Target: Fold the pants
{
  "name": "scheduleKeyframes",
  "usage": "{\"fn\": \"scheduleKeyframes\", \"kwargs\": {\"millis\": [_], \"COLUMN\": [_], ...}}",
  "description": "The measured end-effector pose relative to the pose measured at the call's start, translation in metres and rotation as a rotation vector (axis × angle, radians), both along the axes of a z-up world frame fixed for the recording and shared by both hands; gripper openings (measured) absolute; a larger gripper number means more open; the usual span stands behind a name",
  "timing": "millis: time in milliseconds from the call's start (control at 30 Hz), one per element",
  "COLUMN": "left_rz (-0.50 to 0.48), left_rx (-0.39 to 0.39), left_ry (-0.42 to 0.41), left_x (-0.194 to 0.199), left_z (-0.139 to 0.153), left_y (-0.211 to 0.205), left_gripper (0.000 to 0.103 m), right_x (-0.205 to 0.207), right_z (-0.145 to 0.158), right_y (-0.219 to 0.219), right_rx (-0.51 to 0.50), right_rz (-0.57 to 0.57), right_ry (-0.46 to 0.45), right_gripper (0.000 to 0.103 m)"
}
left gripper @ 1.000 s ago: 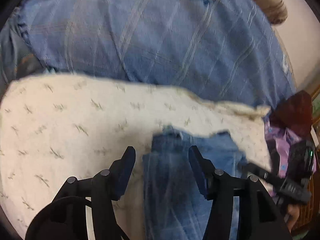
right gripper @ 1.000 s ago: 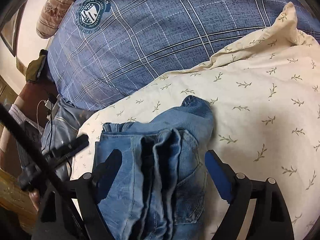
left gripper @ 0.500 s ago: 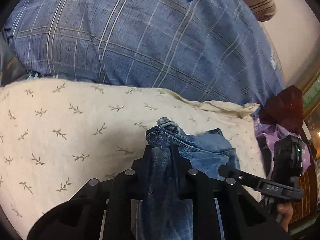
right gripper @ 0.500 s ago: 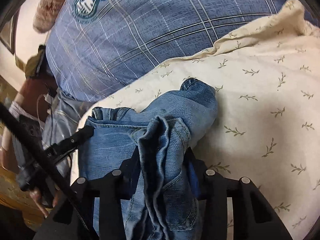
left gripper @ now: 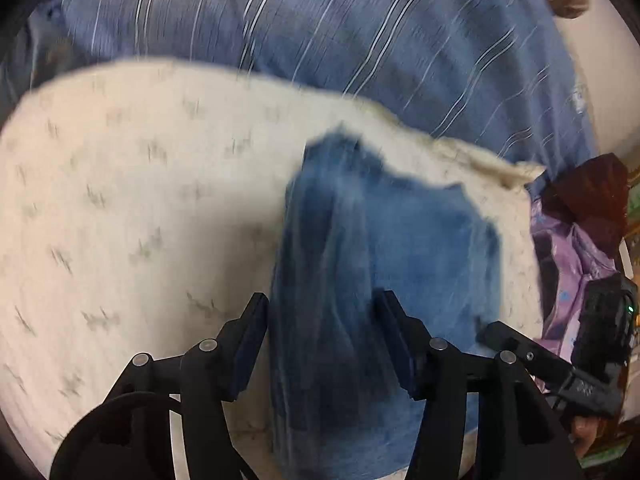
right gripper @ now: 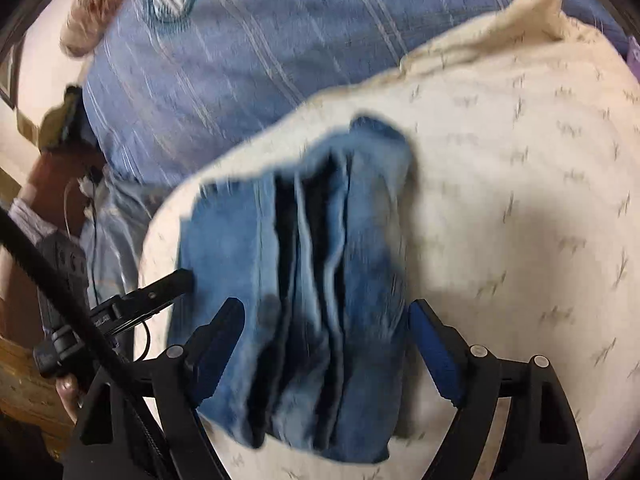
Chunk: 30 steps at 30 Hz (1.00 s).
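Note:
Folded blue jeans (left gripper: 420,240) lie bunched on a cream blanket with a leaf print (left gripper: 140,200). My left gripper (left gripper: 320,308) straddles a thick fold of the denim; its jaws are opening and the pads stand off the cloth. In the right wrist view the same jeans (right gripper: 320,220) show several stacked folds. My right gripper (right gripper: 326,312) straddles them with jaws opening wide, pads clear of the fabric. A finger of the right gripper (left gripper: 516,348) reaches the jeans' right edge, and a finger of the left gripper (right gripper: 160,288) touches their left edge. Both views are motion-blurred.
A blue plaid cover (left gripper: 360,40) spreads behind the blanket, with a striped pillow (right gripper: 104,12) at its far end. Purple clothing (left gripper: 568,264) and a dark red item (left gripper: 588,188) lie off the blanket's right side. A hand (right gripper: 68,392) grips the other handle near wooden furniture (right gripper: 24,392).
Half a second ago both grippers were shut on bunched denim folds; now both jaws have spread apart and the jeans lie lower and flatter on the blanket. Both cameras moved.

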<state>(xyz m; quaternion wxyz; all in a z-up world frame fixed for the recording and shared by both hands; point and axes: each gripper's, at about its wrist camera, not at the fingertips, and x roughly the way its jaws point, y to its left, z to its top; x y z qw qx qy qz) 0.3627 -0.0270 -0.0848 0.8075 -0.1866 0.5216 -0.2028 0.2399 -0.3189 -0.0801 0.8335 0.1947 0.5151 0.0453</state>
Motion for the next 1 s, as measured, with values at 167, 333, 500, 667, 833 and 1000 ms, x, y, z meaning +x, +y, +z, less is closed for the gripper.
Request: {"fn": "scheduleKeyframes", "kwargs": {"millis": [167, 333, 500, 667, 833, 1000], "left_rz": [0.023, -0.005, 0.016, 0.014, 0.000, -0.010], "left_rx": [-0.033, -0.001, -0.010, 0.075, 0.076, 0.082], "left_ry": [-0.023, -0.086, -0.035, -0.081, -0.074, -0.076], "left_x": [0.001, -0.004, -0.002, -0.025, -0.047, -0.050], "left_z": [0.006, 0.012, 0.007, 0.015, 0.016, 0.019], "left_y": [0.000, -0.004, 0.006, 0.010, 0.006, 0.001], "left_gripper": [0.022, 0.016, 0.031, 0.046, 0.048, 0.047], "right_x": [0.000, -0.004, -0.003, -0.017, -0.038, -0.034], "right_z": [-0.005, 0.001, -0.001, 0.008, 0.016, 0.013], "right_y": [0.001, -0.003, -0.004, -0.003, -0.009, 0.007], "right_rx": [-0.034, -0.072, -0.059, -0.032, 0.044, 0.043], "right_rz": [-0.009, -0.006, 0.015, -0.016, -0.053, -0.003], "right_ry": [0.025, 0.023, 0.018, -0.029, -0.069, -0.057], "right_gripper": [0.064, 0.031, 0.045, 0.078, 0.081, 0.085]}}
